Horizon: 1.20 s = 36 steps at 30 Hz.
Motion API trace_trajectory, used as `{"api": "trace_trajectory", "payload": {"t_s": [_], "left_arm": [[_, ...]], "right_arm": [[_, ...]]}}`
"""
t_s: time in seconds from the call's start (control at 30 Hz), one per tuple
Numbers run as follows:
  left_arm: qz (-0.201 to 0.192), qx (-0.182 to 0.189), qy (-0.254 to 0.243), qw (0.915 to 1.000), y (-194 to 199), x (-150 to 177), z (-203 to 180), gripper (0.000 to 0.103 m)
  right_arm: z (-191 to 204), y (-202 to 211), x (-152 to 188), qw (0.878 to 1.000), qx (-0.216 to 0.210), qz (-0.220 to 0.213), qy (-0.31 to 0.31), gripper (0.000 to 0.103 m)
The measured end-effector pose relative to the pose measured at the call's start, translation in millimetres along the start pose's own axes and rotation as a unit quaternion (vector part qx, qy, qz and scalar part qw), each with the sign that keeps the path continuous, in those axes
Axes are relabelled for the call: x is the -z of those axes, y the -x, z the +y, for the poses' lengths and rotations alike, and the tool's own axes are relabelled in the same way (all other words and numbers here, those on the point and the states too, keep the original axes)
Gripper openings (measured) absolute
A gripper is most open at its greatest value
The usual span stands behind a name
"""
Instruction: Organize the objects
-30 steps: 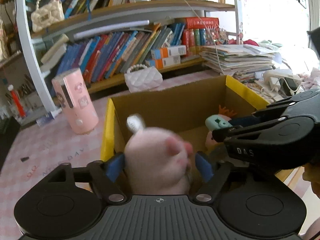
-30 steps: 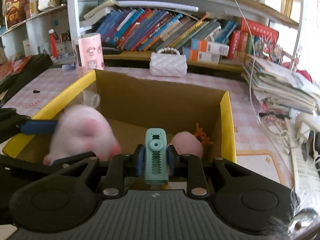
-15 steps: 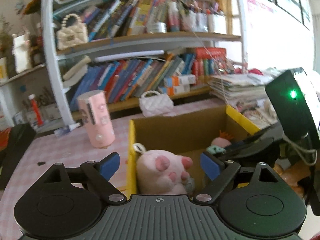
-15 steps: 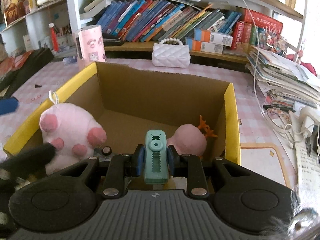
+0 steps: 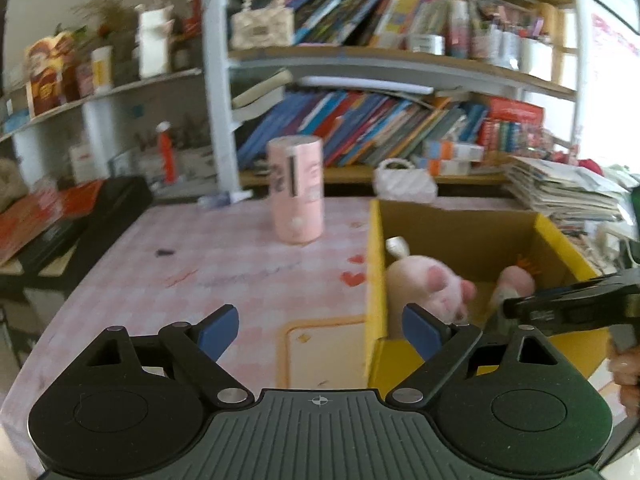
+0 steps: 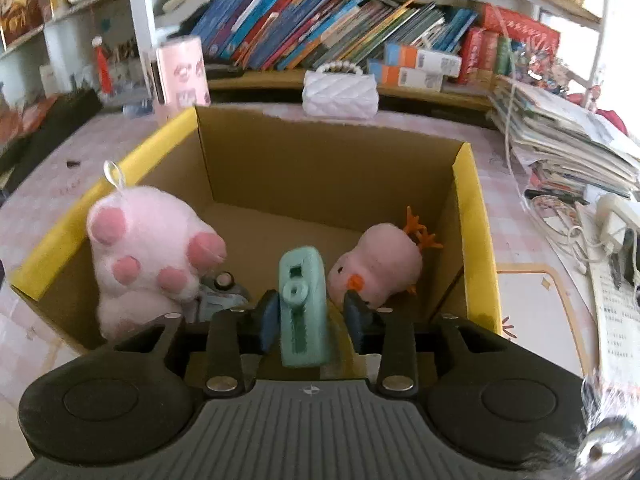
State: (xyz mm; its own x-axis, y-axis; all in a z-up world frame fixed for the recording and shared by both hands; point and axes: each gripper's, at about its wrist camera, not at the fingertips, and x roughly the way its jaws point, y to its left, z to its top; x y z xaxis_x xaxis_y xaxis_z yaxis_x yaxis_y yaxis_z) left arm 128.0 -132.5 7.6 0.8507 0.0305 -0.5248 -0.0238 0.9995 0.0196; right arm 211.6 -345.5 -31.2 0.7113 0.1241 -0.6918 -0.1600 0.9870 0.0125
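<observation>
A cardboard box with yellow flaps (image 6: 474, 200) stands on the table; it also shows in the left wrist view (image 5: 374, 264). Inside lie a pink paw plush (image 6: 144, 256), also in the left wrist view (image 5: 428, 284), a pink chick plush (image 6: 380, 264) and a small grey item (image 6: 222, 292). My right gripper (image 6: 310, 316) is over the box's near edge, its jaws parted, with a teal clip (image 6: 302, 300) tilting loose between the pads. My left gripper (image 5: 320, 328) is open and empty, left of the box.
A pink cylinder (image 5: 296, 190) and a white quilted purse (image 6: 340, 90) stand behind the box. Bookshelves fill the back. A paper stack (image 6: 568, 148) and cables (image 6: 568, 236) lie at right. A black case (image 5: 100, 216) lies at left.
My left gripper let go of the paw plush into the box, then drew back and left. My right gripper's jaws have parted and the teal clip has tilted.
</observation>
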Motion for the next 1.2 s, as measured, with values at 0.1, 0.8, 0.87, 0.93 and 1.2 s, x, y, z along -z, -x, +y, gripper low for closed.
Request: {"api": "trace_trajectory", "payload": {"t_s": [0.1,0.8,0.87,0.93,1.2], "left_arm": [[-0.001,-0.01,0.01,0.9999,7,2,11,0.091],[-0.017,-0.032,-0.015,0.9992,83,49,55,0.099],[-0.013,-0.029,-0.023,0.9992,89,56,57,0.099],[-0.007,-0.027,-0.032,0.9991,93,62,58,0.1],[0.027,-0.022,-0.039,0.9986,102,83,65,0.1]], "right_arm": [[6,17,2,1.0,0.005,-0.024,-0.013,0.037],[106,129,76,0.99,0.078,-0.096,-0.062,0.1],[113,132,86,0.991,0.083,-0.087,-0.064,0.103],[120,135,96,0.991,0.085,-0.077,-0.063,0.103],[140,141,122,0.994,0.081,-0.041,-0.061,0.103]]}}
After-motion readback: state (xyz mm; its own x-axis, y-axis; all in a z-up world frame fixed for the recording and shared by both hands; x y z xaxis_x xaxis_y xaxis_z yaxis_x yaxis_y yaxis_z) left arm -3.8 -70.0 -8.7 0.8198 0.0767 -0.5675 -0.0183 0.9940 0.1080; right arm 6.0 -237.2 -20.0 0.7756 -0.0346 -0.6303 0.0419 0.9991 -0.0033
